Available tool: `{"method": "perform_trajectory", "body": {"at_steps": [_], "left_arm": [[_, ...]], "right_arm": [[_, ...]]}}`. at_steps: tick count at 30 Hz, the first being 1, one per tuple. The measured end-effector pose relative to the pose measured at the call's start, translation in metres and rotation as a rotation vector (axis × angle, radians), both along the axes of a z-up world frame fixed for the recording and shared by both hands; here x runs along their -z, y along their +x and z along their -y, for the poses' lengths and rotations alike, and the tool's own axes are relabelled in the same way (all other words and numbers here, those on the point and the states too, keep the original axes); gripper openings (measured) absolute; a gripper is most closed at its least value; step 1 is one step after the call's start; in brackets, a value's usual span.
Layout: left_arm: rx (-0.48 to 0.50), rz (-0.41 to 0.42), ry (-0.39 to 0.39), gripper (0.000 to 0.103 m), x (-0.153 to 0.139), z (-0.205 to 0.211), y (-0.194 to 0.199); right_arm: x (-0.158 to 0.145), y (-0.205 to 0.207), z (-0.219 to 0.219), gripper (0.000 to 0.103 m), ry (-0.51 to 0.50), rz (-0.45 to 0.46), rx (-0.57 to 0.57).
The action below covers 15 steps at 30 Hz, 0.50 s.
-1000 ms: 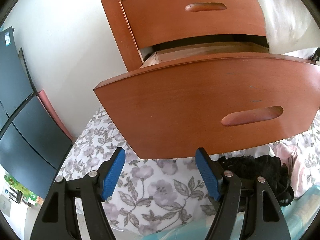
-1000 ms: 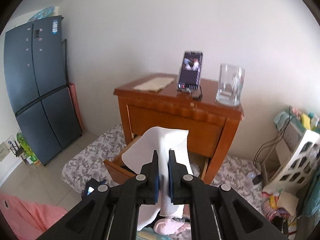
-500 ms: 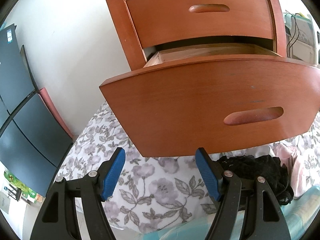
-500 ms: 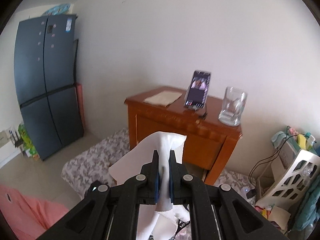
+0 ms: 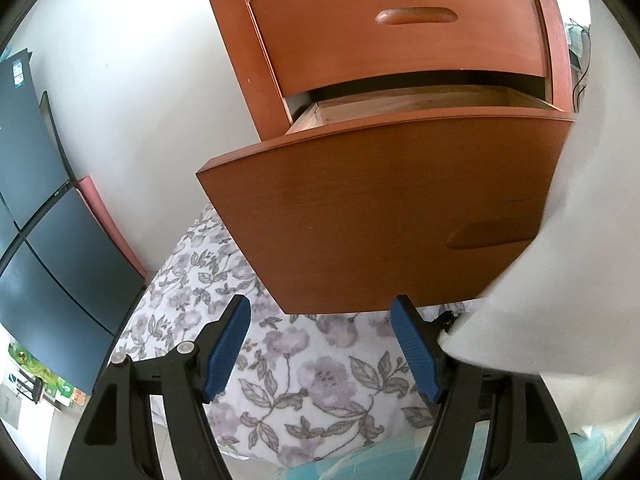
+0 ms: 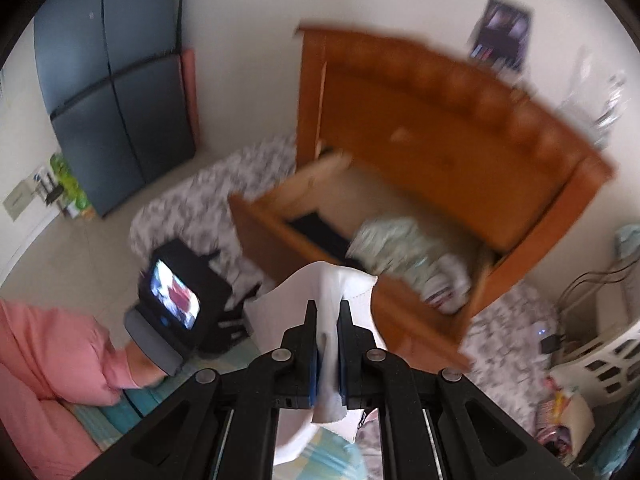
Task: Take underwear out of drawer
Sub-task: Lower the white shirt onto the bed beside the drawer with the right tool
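So the right tool (image 6: 328,332) is clenched on the white underwear (image 6: 320,292), which hangs bunched between its blue pads at the lower middle of the right wrist view, just in front of the pulled-out drawer (image 6: 280,236). More folded clothes (image 6: 404,248) sit inside the drawer, pretty blurry. The left tool (image 5: 322,344) is released, jaws wide apart over the floral sheet (image 5: 316,384), below the drawer front. White cloth fills that frame's right edge.

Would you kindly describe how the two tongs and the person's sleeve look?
Both the left tongs and the right tongs have black angular plastic arms with silver screws and ribbed blue pads. The sleeve is pink.
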<state>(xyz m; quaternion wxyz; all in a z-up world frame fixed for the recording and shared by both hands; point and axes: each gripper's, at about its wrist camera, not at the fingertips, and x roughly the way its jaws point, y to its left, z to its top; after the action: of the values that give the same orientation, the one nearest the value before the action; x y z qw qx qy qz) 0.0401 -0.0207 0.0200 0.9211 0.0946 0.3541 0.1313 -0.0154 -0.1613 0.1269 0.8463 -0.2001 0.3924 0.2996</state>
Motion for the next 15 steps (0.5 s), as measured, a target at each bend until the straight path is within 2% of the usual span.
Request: {"method": "perform_trajectory", "body": {"at_steps": [6, 15], "left_arm": [[0.001, -0.005, -0.007, 0.073, 0.001, -0.001, 0.001], [0.008, -0.022, -0.005, 0.073, 0.002, 0.001, 0.002]], "right_arm": [[0.059, 0.021, -0.009, 0.008, -0.067, -0.065, 0.014], [0.101, 0.052, 0.007, 0.008, -0.106, -0.108, 0.137]]}}
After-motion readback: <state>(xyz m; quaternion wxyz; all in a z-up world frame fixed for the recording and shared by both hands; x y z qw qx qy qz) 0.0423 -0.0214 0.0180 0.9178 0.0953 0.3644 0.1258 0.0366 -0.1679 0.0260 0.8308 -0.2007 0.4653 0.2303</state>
